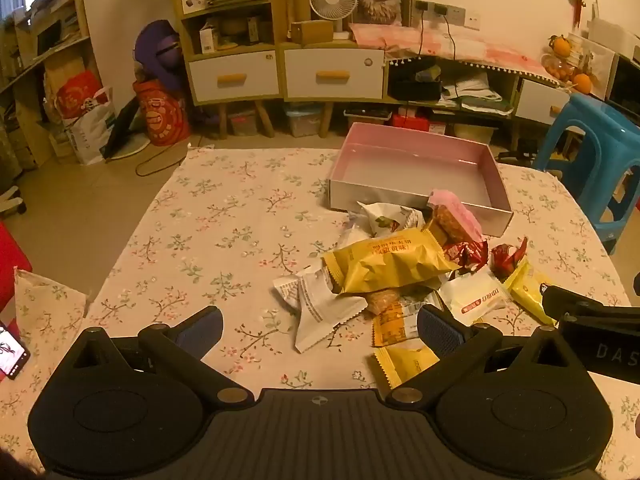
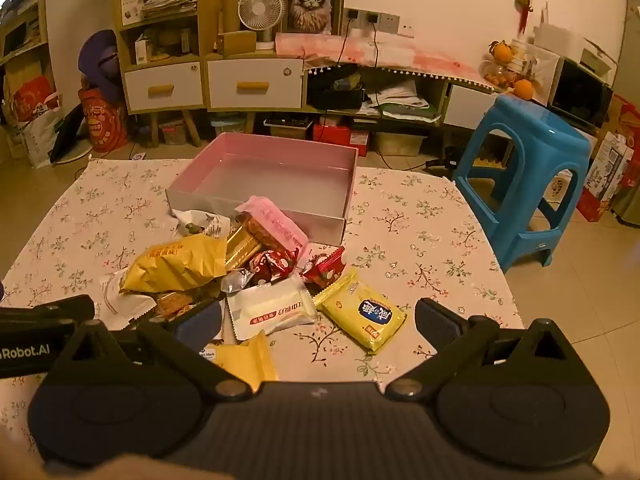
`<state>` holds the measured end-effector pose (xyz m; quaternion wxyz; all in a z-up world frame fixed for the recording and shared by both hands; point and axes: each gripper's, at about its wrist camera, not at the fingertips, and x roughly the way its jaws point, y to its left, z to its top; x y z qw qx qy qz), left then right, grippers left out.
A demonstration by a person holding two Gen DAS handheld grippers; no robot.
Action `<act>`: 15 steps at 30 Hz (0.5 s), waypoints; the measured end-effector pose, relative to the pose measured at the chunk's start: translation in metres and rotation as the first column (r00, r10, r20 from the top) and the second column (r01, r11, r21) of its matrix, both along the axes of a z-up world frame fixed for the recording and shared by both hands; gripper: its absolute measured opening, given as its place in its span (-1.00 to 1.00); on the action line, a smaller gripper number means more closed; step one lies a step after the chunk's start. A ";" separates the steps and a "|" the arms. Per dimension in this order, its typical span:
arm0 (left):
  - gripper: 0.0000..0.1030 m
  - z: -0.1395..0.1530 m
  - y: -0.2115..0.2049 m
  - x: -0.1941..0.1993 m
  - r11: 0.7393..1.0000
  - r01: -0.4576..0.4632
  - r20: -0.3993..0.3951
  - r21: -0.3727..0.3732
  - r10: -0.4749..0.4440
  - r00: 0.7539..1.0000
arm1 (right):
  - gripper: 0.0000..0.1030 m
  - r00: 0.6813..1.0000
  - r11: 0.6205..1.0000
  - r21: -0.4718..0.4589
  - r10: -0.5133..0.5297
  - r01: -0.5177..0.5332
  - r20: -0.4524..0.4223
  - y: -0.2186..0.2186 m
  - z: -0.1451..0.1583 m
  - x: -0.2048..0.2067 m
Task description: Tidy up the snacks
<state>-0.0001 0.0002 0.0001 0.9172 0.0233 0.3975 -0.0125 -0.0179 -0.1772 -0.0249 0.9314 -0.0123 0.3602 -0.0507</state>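
Note:
A pile of snack packets lies on the floral tablecloth in front of an empty pink box (image 1: 416, 168) (image 2: 280, 178). A big yellow bag (image 1: 384, 266) (image 2: 176, 266) tops the pile, with a pink-wrapped cake (image 1: 456, 216) (image 2: 276, 226), red candies (image 2: 324, 266), a white packet (image 2: 272, 308) and a yellow packet (image 2: 360, 310). My left gripper (image 1: 320, 326) is open and empty, just short of the pile. My right gripper (image 2: 318, 324) is open and empty, above the white and yellow packets. Each gripper shows at the edge of the other's view.
A blue plastic stool (image 2: 524, 176) stands to the right of the table. Wooden cabinets (image 1: 280, 68) with drawers, a fan and clutter line the far wall. A phone (image 1: 12, 354) lies at the table's left edge.

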 end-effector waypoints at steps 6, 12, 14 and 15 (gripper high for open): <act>1.00 0.000 0.000 0.000 1.000 0.000 0.000 0.002 0.000 1.000 | 1.00 1.000 1.000 0.002 0.000 0.000 0.000 0.000 -0.001 0.000; 1.00 0.000 0.000 0.000 1.000 -0.001 0.001 0.003 0.001 1.000 | 1.00 1.000 1.000 0.000 0.000 0.000 -0.001 0.001 -0.001 0.000; 1.00 0.000 0.000 0.000 1.000 0.000 0.000 0.003 0.000 1.000 | 1.00 1.000 1.000 0.000 0.000 0.000 -0.001 0.001 -0.001 0.000; 1.00 0.000 0.000 0.000 1.000 0.000 0.000 0.002 0.000 1.000 | 1.00 1.000 1.000 0.000 0.000 0.000 -0.001 0.000 -0.001 0.000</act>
